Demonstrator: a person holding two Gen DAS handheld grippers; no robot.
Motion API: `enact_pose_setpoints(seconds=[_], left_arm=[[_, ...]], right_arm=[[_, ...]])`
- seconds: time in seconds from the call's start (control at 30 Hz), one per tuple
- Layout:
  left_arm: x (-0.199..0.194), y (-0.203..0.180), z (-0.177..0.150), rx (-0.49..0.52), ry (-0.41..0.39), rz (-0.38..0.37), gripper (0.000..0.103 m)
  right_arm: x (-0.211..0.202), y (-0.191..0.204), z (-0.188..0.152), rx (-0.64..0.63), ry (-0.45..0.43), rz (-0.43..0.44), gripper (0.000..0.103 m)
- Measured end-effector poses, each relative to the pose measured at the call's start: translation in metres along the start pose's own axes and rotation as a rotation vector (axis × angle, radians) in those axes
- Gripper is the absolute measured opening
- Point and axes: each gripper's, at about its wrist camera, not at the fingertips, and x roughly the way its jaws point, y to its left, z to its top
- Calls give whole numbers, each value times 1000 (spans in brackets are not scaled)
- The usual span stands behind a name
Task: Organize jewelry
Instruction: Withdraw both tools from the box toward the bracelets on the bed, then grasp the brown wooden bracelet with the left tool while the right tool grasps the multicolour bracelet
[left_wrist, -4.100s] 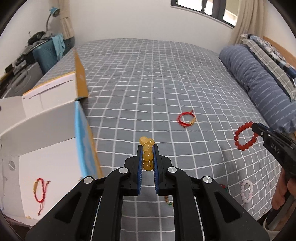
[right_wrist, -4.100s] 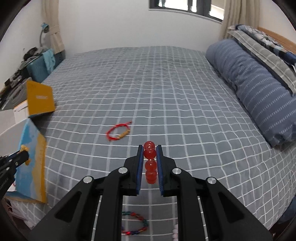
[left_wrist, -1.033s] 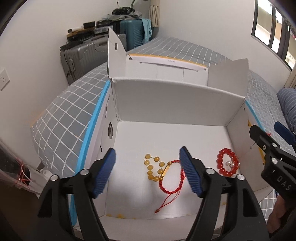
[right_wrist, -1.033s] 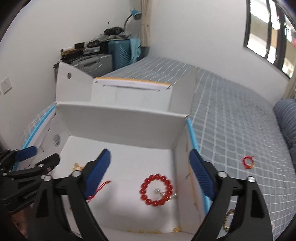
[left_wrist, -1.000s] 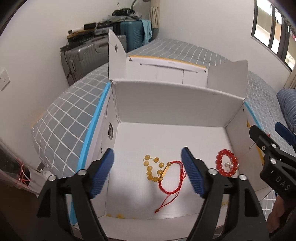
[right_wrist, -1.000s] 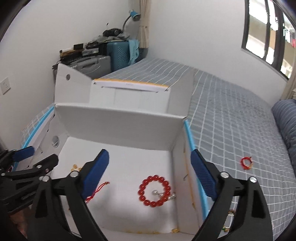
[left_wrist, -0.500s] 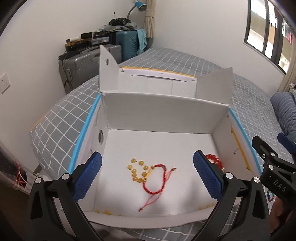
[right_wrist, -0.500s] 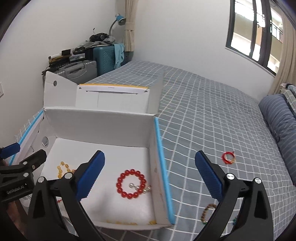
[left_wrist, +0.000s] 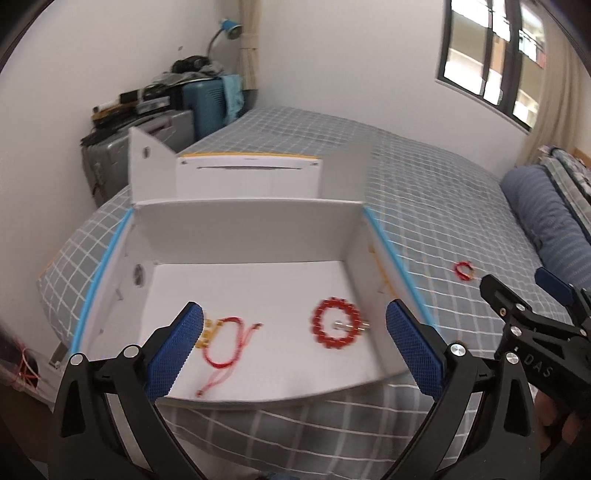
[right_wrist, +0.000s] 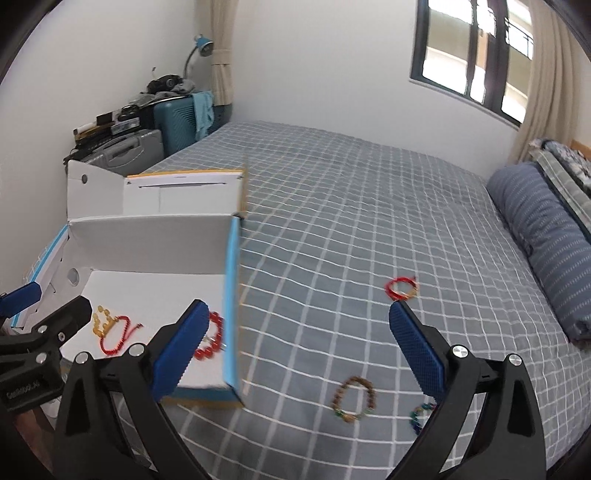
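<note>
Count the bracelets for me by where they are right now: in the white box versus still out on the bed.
In the white box: 3 (red bead bracelet, red cord bracelet, amber bead bracelet)
On the bed: 3 (red cord bracelet, brown bead bracelet, multicolour bead bracelet, partly hidden behind the right tool)
Total: 6

Your right hand-held gripper hangs wide open and empty over the grey checked bed. The open white cardboard box with blue edges at left holds a red bead bracelet, a red cord bracelet and amber beads. On the bedspread lie a red cord bracelet with gold beads, a brown bead bracelet and a multicoloured one.
</note>
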Motion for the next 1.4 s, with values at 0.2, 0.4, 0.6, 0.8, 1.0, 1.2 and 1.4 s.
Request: enact_pose_setpoints(seconds=[0.2, 0.4, 0.6, 0.8, 1.0, 1.2, 1.4], left_arm=[[2, -47, -11, 21, 34, -126, 97], [11, -101, -23, 99, 58, -183, 97], [22, -155, -36, 188, 76, -214, 97], [53, -194, -50, 253, 124, -216, 97], [102, -209, -69, 274, 214, -200, 97], [128, -219, -83, 300, 249, -190, 97], [145, -224, -91, 287, 271, -183, 97]], right_arm=[[-9, -54, -16, 54, 24, -40, 94], [-15, -111, -40, 98, 63, -125, 94], [-17, -153, -58, 129, 99, -165, 94], [-3, -186, -78, 131, 178, -163, 94], [31, -201, -100, 116, 295, -122, 94], [66, -205, -121, 148, 407, -44, 93], [85, -212, -130, 176, 463, -22, 83]])
